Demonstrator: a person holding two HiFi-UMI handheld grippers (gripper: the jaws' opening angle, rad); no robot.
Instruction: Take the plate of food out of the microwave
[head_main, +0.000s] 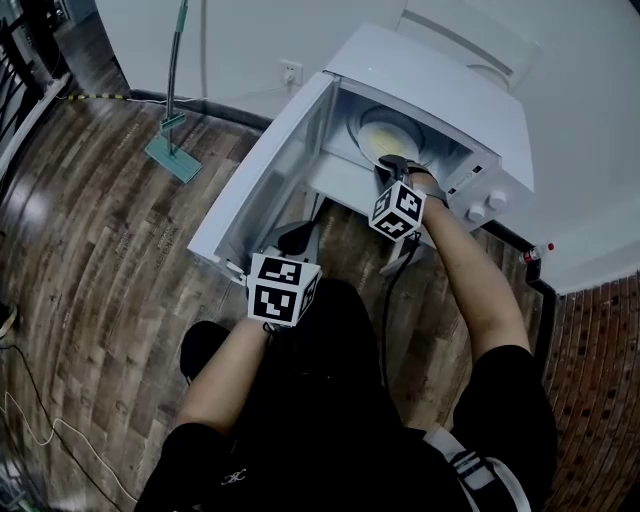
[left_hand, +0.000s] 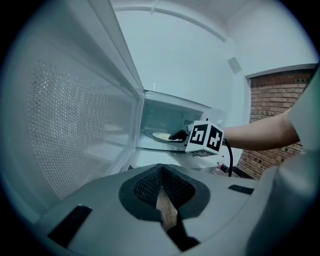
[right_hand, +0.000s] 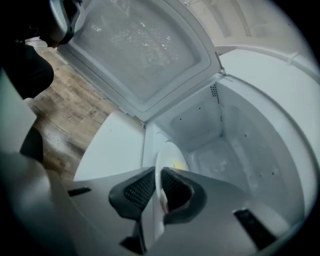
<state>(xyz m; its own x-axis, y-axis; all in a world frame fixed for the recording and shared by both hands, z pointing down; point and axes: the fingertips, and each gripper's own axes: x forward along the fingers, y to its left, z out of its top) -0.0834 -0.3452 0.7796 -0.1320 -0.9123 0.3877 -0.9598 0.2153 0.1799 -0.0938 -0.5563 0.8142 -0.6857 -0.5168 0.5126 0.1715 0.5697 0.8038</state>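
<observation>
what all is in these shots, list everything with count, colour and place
microwave: one, white, ahead, door swung open to the left
plate: one, white, inside the microwave
food: one patch, yellow, on the plate
mop: one, green head, on the wooden floor by the wall
wall socket: one, white, behind the door
arms: two, bare
left tongs: grey, shut, empty, near the door
right tongs: grey, shut on the plate's rim
</observation>
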